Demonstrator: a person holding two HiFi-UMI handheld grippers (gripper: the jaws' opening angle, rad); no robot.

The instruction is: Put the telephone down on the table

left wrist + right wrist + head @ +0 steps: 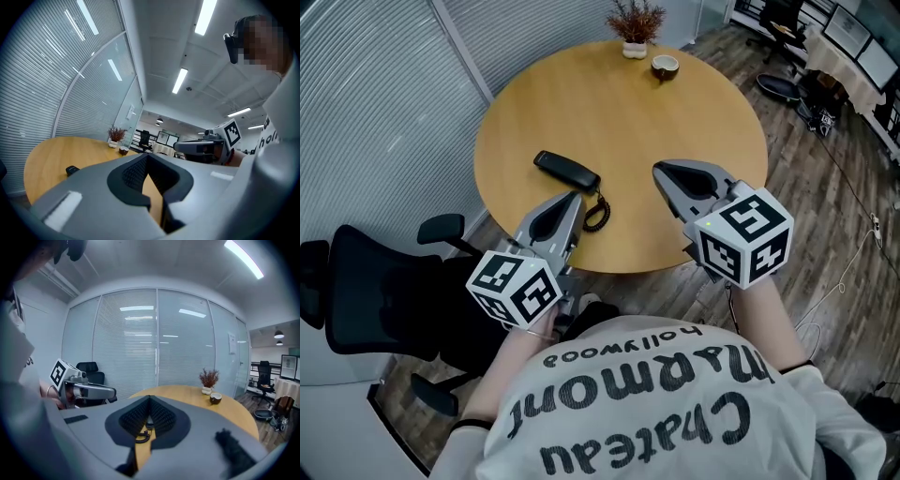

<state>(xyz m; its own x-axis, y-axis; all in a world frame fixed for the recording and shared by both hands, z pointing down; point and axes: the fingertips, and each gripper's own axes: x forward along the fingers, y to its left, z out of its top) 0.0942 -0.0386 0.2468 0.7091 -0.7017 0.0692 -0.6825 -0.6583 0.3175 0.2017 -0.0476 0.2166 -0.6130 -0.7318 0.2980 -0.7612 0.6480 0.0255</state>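
Note:
A black telephone handset [567, 171] lies flat on the round wooden table [694, 112], left of centre, with its coiled cord [597, 214] trailing toward the near edge. My left gripper [574, 195] hovers just on the near side of the handset, beside the cord, shut and holding nothing. My right gripper [658, 169] is to the right of the phone, apart from it, also shut and holding nothing. In the right gripper view the cord [140, 436] shows through the gap below the closed jaw tips. In the left gripper view one end of the handset [71, 169] peeks out at the left.
A small potted plant [635, 23] and a cup [665, 66] stand at the table's far edge. A black office chair [366, 291] is at the near left. A glass wall with blinds [375, 84] runs along the left; more chairs [783, 37] are at the far right.

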